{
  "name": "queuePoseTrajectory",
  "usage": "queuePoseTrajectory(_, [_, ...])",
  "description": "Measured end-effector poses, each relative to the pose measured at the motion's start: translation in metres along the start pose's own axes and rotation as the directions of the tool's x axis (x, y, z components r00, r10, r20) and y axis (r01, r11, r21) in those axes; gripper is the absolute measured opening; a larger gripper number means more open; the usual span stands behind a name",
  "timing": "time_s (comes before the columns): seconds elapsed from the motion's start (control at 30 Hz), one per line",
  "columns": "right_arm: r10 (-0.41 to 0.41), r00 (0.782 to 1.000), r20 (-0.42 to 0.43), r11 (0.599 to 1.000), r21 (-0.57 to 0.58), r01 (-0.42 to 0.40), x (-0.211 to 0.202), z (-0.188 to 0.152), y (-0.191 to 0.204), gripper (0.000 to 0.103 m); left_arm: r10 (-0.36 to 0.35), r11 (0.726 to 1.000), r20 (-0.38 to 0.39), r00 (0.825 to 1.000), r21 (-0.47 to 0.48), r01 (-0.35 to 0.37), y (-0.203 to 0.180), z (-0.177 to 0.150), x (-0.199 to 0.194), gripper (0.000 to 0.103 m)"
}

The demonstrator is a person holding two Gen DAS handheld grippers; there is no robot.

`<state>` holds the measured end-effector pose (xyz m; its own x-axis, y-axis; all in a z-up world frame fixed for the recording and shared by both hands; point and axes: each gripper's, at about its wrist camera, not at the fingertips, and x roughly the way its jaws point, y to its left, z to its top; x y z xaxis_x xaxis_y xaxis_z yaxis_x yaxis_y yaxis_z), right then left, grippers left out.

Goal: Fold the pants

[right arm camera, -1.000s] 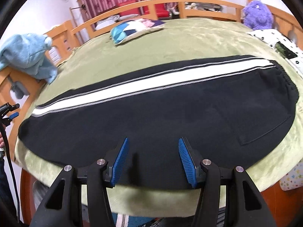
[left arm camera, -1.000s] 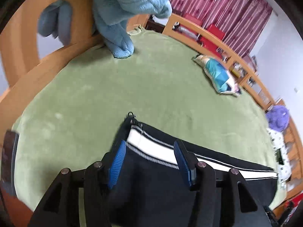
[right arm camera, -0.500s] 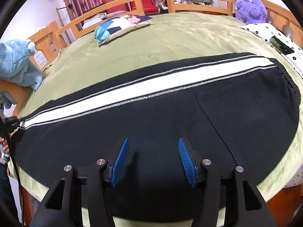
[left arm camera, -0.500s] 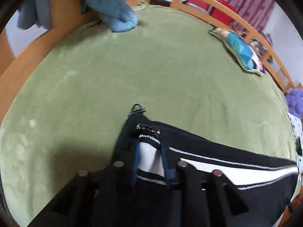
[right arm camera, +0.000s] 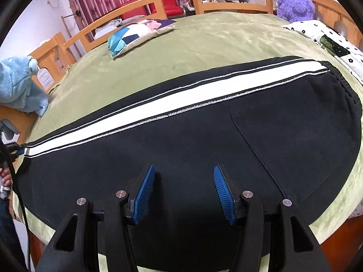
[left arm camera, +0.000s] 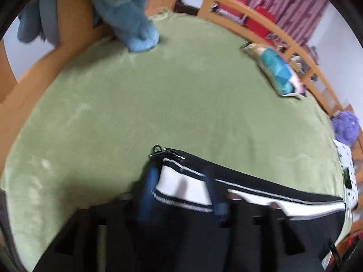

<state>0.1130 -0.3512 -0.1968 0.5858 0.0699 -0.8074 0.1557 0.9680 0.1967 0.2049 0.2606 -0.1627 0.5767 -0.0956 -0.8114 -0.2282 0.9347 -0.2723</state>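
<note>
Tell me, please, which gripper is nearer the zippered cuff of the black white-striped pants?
Left. The left gripper straddles the zippered cuff; the right gripper hovers over the black white-striped pants mid-leg.

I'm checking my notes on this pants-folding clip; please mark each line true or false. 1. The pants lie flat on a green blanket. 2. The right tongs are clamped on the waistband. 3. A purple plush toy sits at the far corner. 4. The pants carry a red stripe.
1. True: the pants lie spread on the green blanket.
2. False: the right tongs stand open above the dark cloth.
3. True: purple plush toy.
4. False: the stripe is white.
</note>
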Motion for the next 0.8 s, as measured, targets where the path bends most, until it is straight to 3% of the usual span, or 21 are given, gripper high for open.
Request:
queuePoseTrajectory(0.03, [-0.001, 1.000, -0.007, 1.000, -0.001, 0.001, 0.002, -0.003, -0.001, 0.058, -0.004, 1.000, 0.026, 1.000, 0.005, 0.004, -0.001, -0.003, -0.011, 0.065])
queuePoseTrajectory(0.13, [-0.039, 0.998, -0.056, 0.999, -0.029, 0.037, 0.018, -0.012, 0.001, 0.058, -0.041, 0.999, 0.068, 0.997, 0.025, 0.040, 0.003, -0.028, -0.048, 0.065])
queuePoseTrajectory(0.2, [-0.052, 0.998, -0.026, 0.998, -0.041, 0.051, 0.013, -0.015, 0.006, 0.057, -0.070, 0.998, 0.061, 0.996, 0.008, 0.070, 0.010, -0.045, -0.061, 0.065])
queuePoseTrajectory(0.3, [0.020, 1.000, 0.003, 1.000, -0.004, -0.020, -0.001, -0.013, 0.004, 0.057, -0.106, 0.994, 0.063, 0.992, -0.020, 0.108, 0.020, -0.072, -0.076, 0.065])
queuePoseTrajectory(0.37, [0.024, 1.000, 0.015, 1.000, 0.000, -0.024, -0.011, -0.013, 0.003, 0.057, -0.107, 0.994, 0.049, 0.993, -0.022, 0.108, 0.024, -0.090, -0.080, 0.064])
queuePoseTrajectory(0.57, [0.032, 0.999, 0.043, 0.999, 0.011, -0.032, -0.033, -0.021, -0.002, 0.058, -0.058, 0.993, 0.002, 0.998, -0.099, 0.058, 0.037, -0.142, -0.071, 0.064])
queuePoseTrajectory(0.7, [0.012, 0.999, 0.039, 1.000, 0.013, -0.012, -0.041, -0.031, -0.006, 0.057, -0.011, 0.988, -0.036, 0.999, -0.155, 0.006, 0.048, -0.158, -0.047, 0.064])
queuePoseTrajectory(0.8, [-0.009, 0.999, 0.036, 1.000, 0.026, 0.008, -0.046, -0.039, -0.013, 0.057, -0.029, 0.974, 0.001, 1.000, -0.223, 0.028, 0.059, -0.159, -0.039, 0.064])
